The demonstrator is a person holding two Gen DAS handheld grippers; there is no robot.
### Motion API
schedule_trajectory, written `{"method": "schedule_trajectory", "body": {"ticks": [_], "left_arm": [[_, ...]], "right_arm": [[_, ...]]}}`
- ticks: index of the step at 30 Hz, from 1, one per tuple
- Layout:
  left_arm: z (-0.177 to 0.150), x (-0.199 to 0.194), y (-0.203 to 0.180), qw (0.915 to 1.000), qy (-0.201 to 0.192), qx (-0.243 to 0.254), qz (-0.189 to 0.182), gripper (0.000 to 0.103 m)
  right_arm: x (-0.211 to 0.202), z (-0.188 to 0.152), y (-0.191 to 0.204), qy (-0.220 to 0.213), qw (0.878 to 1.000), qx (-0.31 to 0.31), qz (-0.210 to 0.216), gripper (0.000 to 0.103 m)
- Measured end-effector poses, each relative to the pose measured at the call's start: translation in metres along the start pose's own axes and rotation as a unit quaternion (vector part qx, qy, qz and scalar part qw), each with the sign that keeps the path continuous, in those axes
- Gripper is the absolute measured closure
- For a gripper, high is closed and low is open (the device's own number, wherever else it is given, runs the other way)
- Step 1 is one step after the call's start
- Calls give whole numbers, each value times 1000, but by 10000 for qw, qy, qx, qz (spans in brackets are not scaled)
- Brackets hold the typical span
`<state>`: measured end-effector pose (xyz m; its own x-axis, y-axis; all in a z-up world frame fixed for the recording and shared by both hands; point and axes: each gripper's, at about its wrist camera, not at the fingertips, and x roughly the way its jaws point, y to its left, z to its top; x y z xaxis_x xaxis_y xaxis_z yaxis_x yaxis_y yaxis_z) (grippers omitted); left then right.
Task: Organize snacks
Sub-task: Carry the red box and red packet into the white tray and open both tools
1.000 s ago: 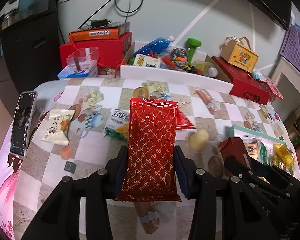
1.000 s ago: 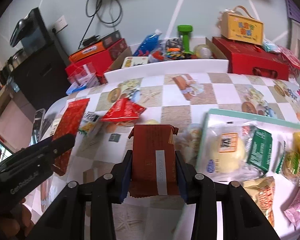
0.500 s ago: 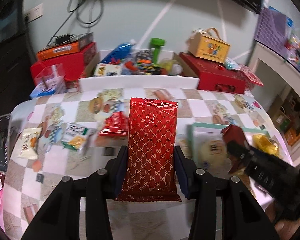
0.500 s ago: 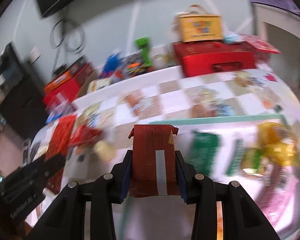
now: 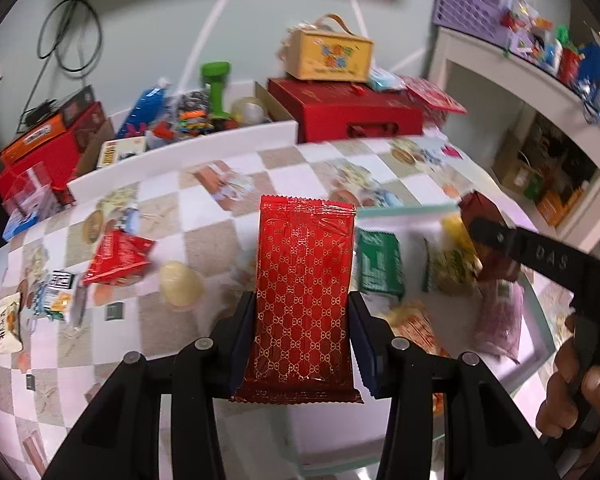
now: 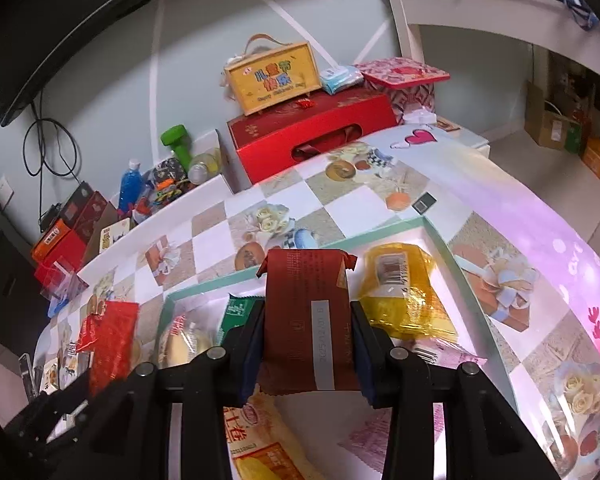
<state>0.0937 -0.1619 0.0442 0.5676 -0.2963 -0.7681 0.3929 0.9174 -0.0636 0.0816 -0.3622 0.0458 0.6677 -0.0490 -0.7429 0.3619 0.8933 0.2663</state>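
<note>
My left gripper is shut on a long red patterned snack packet and holds it above the near edge of the white tray. My right gripper is shut on a dark red snack packet above the same tray, over a green packet and a yellow packet. The right gripper also shows in the left wrist view, holding its dark red packet over the tray's right part.
Loose snacks lie on the checkered tablecloth left of the tray: a red bag, a pale round bun, small packets. Red boxes, a yellow gift box and a bin of clutter line the back. A white shelf stands to the right.
Both grippers have swung to the right with their packets, from over the loose snacks to over the tray. Their grips have not changed.
</note>
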Motion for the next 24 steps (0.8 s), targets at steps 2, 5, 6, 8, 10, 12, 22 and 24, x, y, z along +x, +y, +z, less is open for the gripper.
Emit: {"method": "schedule_trajectory", "body": {"ticks": [2,5,6,8,10,12,22,24], "left_arm": [[-3,4,-6,9999,96,56,-20,57],[-9,7,-11,9997,225,113,-28,56],[-11,7,-11,9996,258,124,-36,56],[-15,9,-14,9993,341,156,-56,56],[-17,10,-16,9989,407,204,-66,56],[-20,9,-18,9986,448,267,-78,56],[-23,8,-25,9971,576,495,-69,48],[-23,5,-27,9970,537,560,-50,42]], "right_arm": [[2,-1,2,82,9999,-73,-14,61],[4,-4,5,230,9996,-166,-10,61],[4,-5,6,277,9995,-175,-28,61],[4,-6,7,403,9990,-184,-69,61],[5,-8,10,512,9983,-250,-111,61],[5,-11,13,602,9975,-334,-184,61],[7,-13,12,828,9958,-284,-280,61],[5,-13,14,805,9960,-287,-266,60]]}}
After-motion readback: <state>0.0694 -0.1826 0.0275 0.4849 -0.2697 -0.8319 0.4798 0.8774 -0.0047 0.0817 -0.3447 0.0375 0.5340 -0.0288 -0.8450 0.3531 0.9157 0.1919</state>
